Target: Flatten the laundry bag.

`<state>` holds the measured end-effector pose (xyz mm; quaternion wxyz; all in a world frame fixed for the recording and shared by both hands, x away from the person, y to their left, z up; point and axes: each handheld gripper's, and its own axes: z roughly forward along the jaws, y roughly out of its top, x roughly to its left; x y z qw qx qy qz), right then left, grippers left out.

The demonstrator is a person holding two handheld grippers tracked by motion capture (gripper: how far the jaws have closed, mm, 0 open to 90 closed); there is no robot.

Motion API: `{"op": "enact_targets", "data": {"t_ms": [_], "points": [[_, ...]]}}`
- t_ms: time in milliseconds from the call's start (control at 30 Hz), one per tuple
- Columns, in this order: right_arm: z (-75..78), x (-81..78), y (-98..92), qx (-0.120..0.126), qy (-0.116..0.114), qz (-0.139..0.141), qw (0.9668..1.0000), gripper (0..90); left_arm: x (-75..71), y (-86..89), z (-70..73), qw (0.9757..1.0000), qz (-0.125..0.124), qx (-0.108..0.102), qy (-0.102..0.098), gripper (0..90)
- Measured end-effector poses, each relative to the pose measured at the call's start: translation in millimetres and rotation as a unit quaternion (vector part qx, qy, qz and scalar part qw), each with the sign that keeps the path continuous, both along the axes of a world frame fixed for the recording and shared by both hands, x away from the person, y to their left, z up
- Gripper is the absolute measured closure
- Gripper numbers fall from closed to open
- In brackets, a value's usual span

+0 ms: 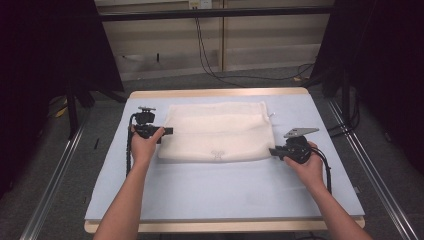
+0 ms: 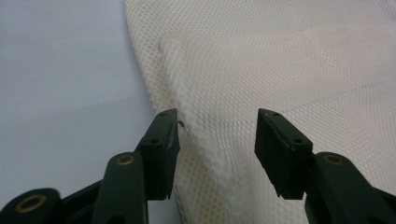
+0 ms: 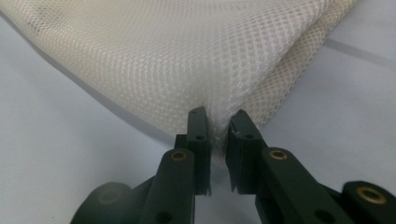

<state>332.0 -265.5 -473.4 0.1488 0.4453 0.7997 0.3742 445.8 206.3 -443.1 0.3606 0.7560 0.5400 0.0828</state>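
- Mesh cloth (image 1: pixel 217 132) lies folded on my desk (image 1: pixel 210 190), between both claws.
- Right claw (image 3: pixel 218 128) pinches its corner; left claw (image 2: pixel 217 140), spread wide, straddles the edge.
- I should clamp left before lifting evenly.

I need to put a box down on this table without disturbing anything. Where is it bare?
The broad blue strip between the mesh bag and the table near edge, between the forearms. Narrower bare margins lie beyond the bag and outside each hand. Crowded: the bag's left side and near-right corner, at the left tongs and right tongs.
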Motion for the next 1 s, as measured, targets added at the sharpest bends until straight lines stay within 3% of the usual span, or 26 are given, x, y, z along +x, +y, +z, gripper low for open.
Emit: {"op": "enact_targets", "data": {"t_ms": [100,233,333,400,633,700,767,1000], "points": [[-0.3,0.5,-0.4,0.002,0.0,0.0,1.0,80.4,10.4,0.5,0.9,0.9999,0.009,-0.01,-0.003,53.1],[-0.2,-0.1,0.8,-0.001,0.001,-0.002,1.0,80.3,12.6,2.5,4.9,1.0,0.006,-0.003,-0.007,59.8],[0.0,-0.8,1.3,-0.002,0.002,-0.003,1.0,80.1,8.1,0.8,13.9,0.9997,-0.022,0.005,-0.011,76.5],[-0.4,-2.5,3.3,-0.004,0.003,-0.004,1.0,80.0,2.1,-1.2,19.2,0.9994,-0.032,-0.011,-0.009,83.5],[-2.0,-5.2,7.7,-0.005,0.006,-0.016,0.9998,78.9,-23.1,-2.4,29.0,0.9973,-0.066,-0.023,-0.021,84.8],[-2.5,-5.0,7.9,-0.004,0.006,-0.018,0.9998,78.8,-31.6,-3.1,28.6,0.9964,-0.071,-0.039,-0.027,84.9],[-3.1,-5.5,10.0,-0.008,0.009,-0.024,0.9996,78.9,-39.8,-4.8,27.7,0.9959,-0.078,-0.028,-0.034,85.0],[-3.2,-5.4,11.7,-0.012,0.011,-0.026,0.9995,78.7,-62.8,-0.9,19.0,0.994,-0.089,-0.048,-0.04,85.3]]}}
